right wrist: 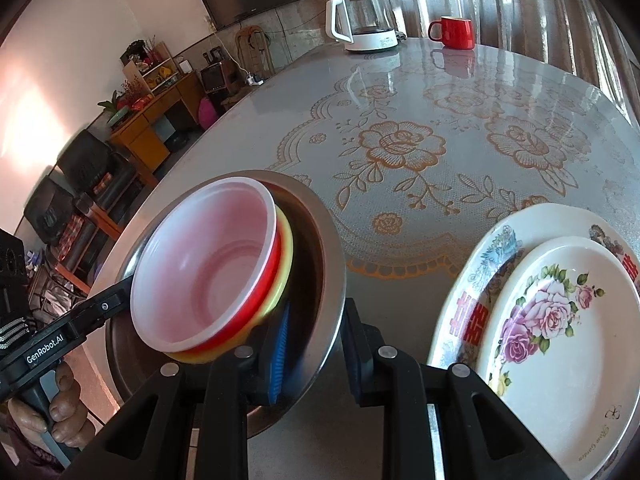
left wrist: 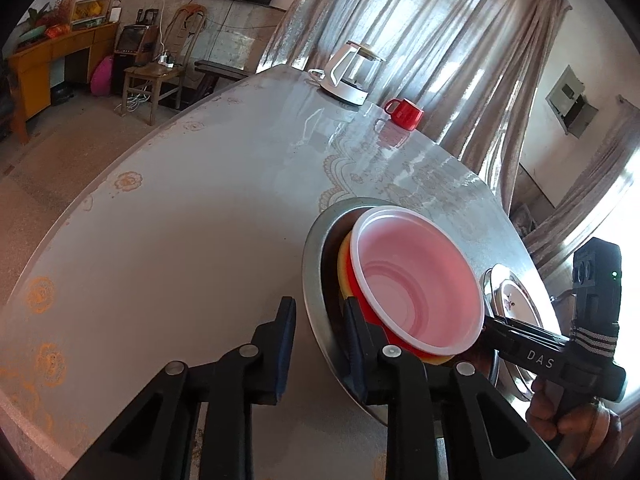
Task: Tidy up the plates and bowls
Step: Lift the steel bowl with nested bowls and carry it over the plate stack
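A steel bowl [left wrist: 316, 248] [right wrist: 332, 240] holds a yellow bowl [right wrist: 286, 252] and, nested in that, a red bowl with a white-pink inside [left wrist: 416, 276] [right wrist: 208, 268]. My left gripper [left wrist: 320, 312] is open, its jaws either side of the steel bowl's near rim. My right gripper [right wrist: 316, 324] is also open, its jaws astride the steel rim on the opposite side, one pad [right wrist: 282, 344] inside the bowl. Two stacked flowered plates [right wrist: 556, 320] lie to the right; they also show in the left wrist view [left wrist: 516, 300].
The table [right wrist: 440, 120] has a glossy flowered cover. A white-and-glass kettle [right wrist: 360, 20] [left wrist: 348, 76] and a red mug [right wrist: 454, 32] [left wrist: 404, 114] stand at its far side by the curtain. The table edge [left wrist: 80, 208] runs along the left.
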### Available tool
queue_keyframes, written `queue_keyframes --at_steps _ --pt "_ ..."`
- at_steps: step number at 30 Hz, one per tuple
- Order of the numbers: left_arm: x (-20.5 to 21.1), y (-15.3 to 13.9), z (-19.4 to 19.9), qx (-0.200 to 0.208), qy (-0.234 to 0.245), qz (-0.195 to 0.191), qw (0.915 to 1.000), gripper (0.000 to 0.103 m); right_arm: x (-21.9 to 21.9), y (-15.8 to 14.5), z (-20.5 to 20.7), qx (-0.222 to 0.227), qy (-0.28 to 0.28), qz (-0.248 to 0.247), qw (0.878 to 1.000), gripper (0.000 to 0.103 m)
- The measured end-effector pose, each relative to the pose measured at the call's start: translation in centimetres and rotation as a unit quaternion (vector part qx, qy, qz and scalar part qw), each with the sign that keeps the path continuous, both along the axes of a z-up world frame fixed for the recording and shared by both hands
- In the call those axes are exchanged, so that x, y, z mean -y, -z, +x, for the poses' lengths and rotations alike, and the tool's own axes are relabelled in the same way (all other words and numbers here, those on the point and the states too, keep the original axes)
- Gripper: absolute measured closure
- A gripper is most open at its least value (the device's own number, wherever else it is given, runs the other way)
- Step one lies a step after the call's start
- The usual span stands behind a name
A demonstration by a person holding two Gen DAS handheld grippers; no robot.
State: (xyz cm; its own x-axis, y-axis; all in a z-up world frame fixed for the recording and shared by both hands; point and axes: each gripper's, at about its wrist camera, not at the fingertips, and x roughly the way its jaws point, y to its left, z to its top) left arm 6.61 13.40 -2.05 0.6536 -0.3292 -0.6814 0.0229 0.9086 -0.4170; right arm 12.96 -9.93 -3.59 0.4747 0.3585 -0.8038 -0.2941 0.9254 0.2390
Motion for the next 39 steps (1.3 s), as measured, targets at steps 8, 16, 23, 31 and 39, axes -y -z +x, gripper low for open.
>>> queue_keyframes --at_steps 8,16,23,31,39 --pt "0.1 0.0 -0.5 0.009 0.015 -0.022 0.9996 0.085 -0.5 0.0 -0.5 0.013 -0.012 -0.007 1.0 0.083" --pt "0.5 -0.3 -1.5 0.019 0.018 -0.007 0.9996 0.084 -0.3 0.0 -0.9 0.016 -0.013 -0.002 1.0 0.082" --pt "0.8 -0.8 -2.2 0.025 0.017 0.001 0.9995 0.082 -0.5 -0.4 -1.6 0.031 -0.018 -0.006 0.999 0.081" --pt "1.3 -1.1 -2.7 0.028 0.018 0.008 0.9994 0.078 -0.5 -0.8 -2.1 0.044 -0.021 -0.006 0.999 0.081" --pt "2.6 -2.6 -3.4 0.053 0.027 0.031 0.9977 0.075 0.1 -1.7 -2.6 0.059 -0.015 0.002 0.998 0.081"
